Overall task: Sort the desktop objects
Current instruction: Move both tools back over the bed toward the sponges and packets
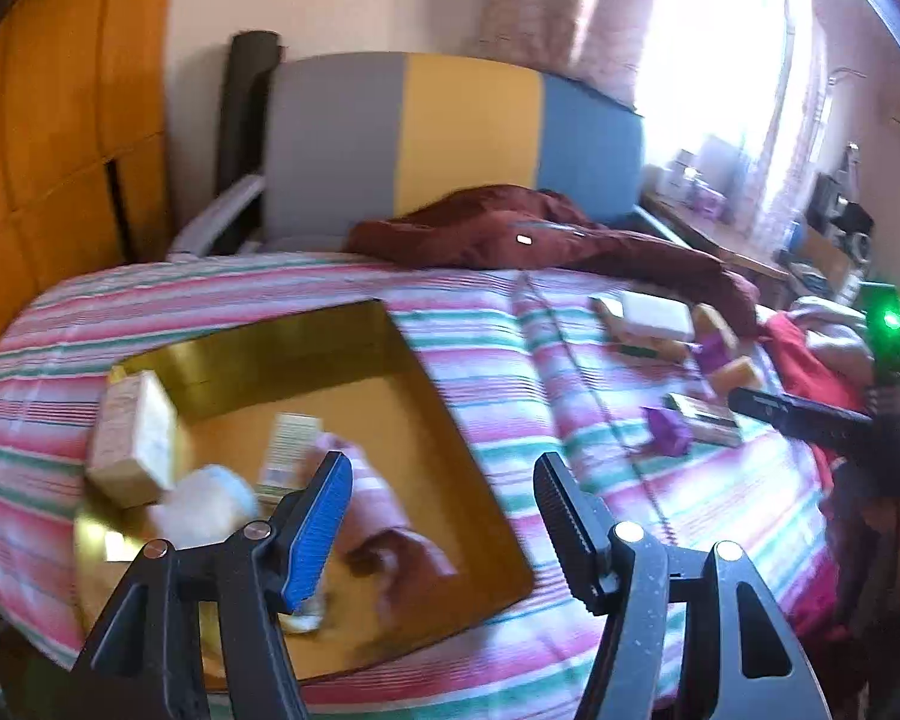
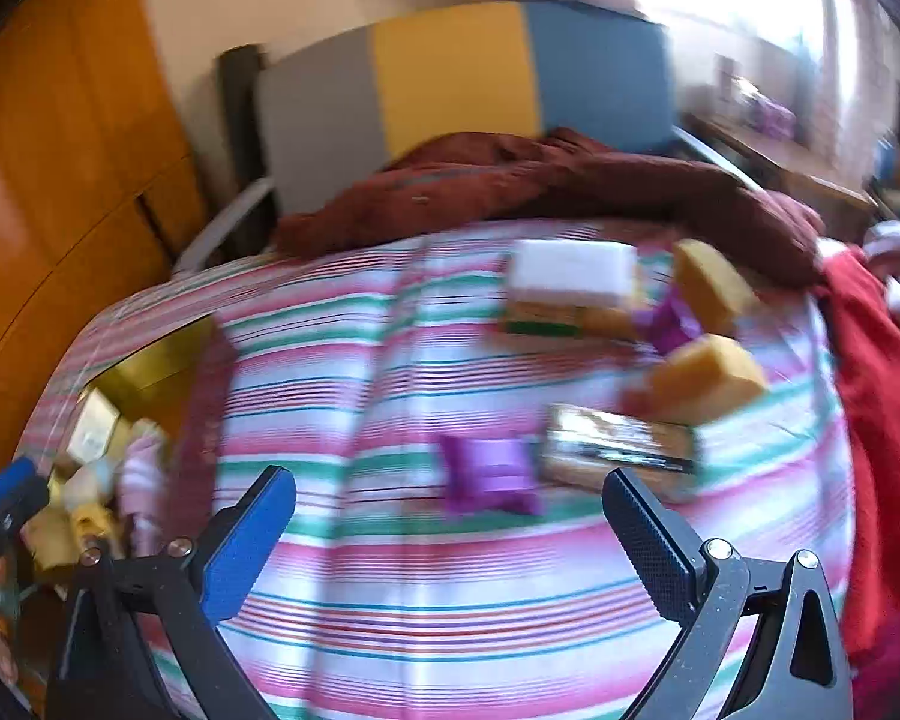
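- Hovering over the gold box point(image 1: 306, 372), your left gripper point(image 1: 444, 480) has its jaws parted with nothing between them; the box interior shows in the gap.
- You have the box at 9 o'clock on the striped bedspread point(image 1: 570, 480), with a cream carton point(image 1: 132, 438), a green-and-white carton point(image 1: 288, 450) and some blurred pale items inside.
- Your right gripper point(image 2: 450, 510) is spread wide and empty above the bedspread.
- Just past its fingertips, at 12 o'clock, you see a purple packet point(image 2: 489, 474); a foil-wrapped pack point(image 2: 618, 441) lies just beside it at 1 o'clock.
- Farther out, toward 1 o'clock, a white box point(image 2: 570, 273), two yellow blocks point(image 2: 705, 381) and another purple piece point(image 2: 666, 318) sit bunched together.
- In your left view, the unsorted group lies at 2 o'clock, well apart from the box.
- A maroon garment point(image 1: 540, 234) lies at 12 o'clock near the headboard point(image 1: 450, 138).
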`<act>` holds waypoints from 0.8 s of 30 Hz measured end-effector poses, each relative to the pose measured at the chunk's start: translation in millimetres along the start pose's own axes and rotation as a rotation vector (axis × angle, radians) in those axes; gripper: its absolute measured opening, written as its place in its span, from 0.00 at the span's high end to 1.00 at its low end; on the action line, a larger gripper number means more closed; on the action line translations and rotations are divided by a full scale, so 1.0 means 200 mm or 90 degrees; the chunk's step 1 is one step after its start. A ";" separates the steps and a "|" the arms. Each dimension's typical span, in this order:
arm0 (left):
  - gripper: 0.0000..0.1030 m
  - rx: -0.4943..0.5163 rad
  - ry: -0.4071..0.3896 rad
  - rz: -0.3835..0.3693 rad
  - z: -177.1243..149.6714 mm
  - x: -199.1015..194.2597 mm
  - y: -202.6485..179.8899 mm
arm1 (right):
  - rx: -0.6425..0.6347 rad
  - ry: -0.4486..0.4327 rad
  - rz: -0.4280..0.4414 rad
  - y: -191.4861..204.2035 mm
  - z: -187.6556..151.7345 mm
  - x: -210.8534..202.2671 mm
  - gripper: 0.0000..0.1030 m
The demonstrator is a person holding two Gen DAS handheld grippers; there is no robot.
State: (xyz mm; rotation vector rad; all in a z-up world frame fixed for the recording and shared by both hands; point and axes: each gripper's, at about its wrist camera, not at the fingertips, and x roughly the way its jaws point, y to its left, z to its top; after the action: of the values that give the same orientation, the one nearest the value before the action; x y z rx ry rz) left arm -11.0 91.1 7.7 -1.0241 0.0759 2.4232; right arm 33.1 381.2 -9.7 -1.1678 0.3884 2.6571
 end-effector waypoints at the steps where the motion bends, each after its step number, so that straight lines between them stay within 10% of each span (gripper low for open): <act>1: 0.38 -0.003 0.007 -0.016 0.00 0.01 -0.02 | 0.008 0.002 -0.009 -0.05 0.01 0.00 0.00; 24: 0.37 0.108 0.114 -0.078 -0.03 0.30 -0.44 | 0.264 -0.024 0.018 -0.90 0.17 0.22 0.01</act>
State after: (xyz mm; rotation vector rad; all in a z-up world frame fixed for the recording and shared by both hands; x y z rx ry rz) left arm -0.4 192.4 -25.1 -1.1298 0.2669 2.1708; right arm 33.8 566.0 -46.8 -0.9833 0.9014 2.4479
